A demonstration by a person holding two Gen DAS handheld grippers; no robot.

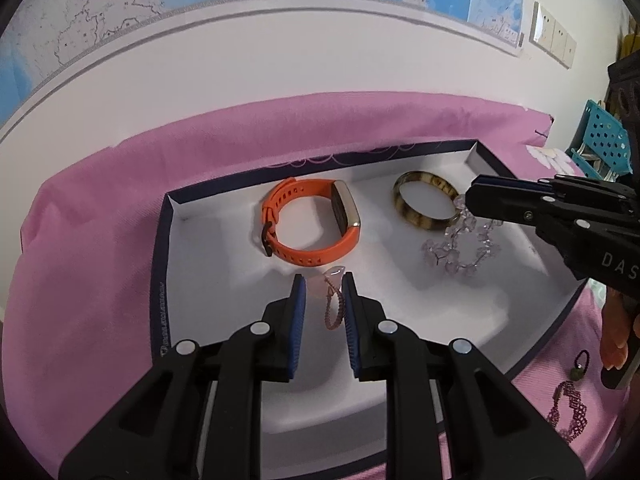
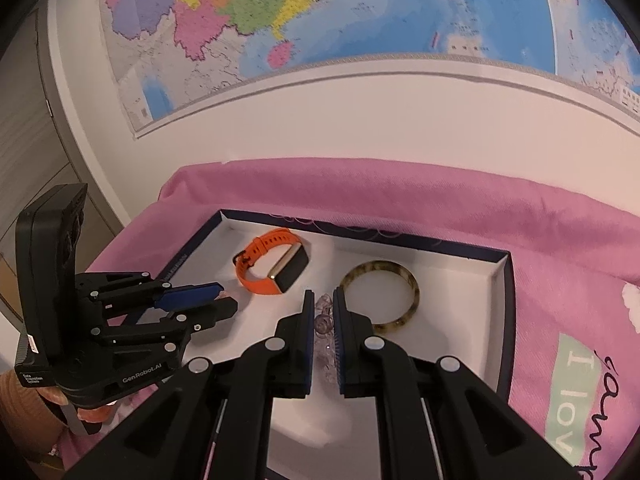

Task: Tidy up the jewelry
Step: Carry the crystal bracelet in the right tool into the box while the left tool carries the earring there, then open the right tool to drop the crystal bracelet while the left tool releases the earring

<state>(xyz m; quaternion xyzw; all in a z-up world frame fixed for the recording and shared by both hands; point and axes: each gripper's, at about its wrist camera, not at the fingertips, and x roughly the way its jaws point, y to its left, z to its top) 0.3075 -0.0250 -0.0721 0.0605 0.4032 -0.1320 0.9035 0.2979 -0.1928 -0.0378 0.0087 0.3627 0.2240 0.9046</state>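
A white tray (image 1: 192,264) with a dark blue rim lies on pink cloth. Inside it are an orange watch (image 1: 312,224) (image 2: 272,264) and a tortoiseshell bangle (image 1: 426,200) (image 2: 384,296). My left gripper (image 1: 323,284) (image 2: 224,300) hovers low over the tray's near middle, shut on a pink stone pendant with a woven cord (image 1: 332,296). My right gripper (image 2: 321,300) (image 1: 470,198) comes in over the tray's right side. It is shut on a clear crystal bead bracelet (image 1: 460,248) (image 2: 324,328), whose lower loop rests on the tray floor beside the bangle.
A purple woven bracelet (image 1: 568,408) and a small dark bead loop (image 1: 578,366) lie on the cloth (image 1: 100,280) right of the tray. A teal basket (image 1: 600,136) stands at the far right. A wall with a map is close behind. A person's hand (image 2: 24,412) holds the left gripper.
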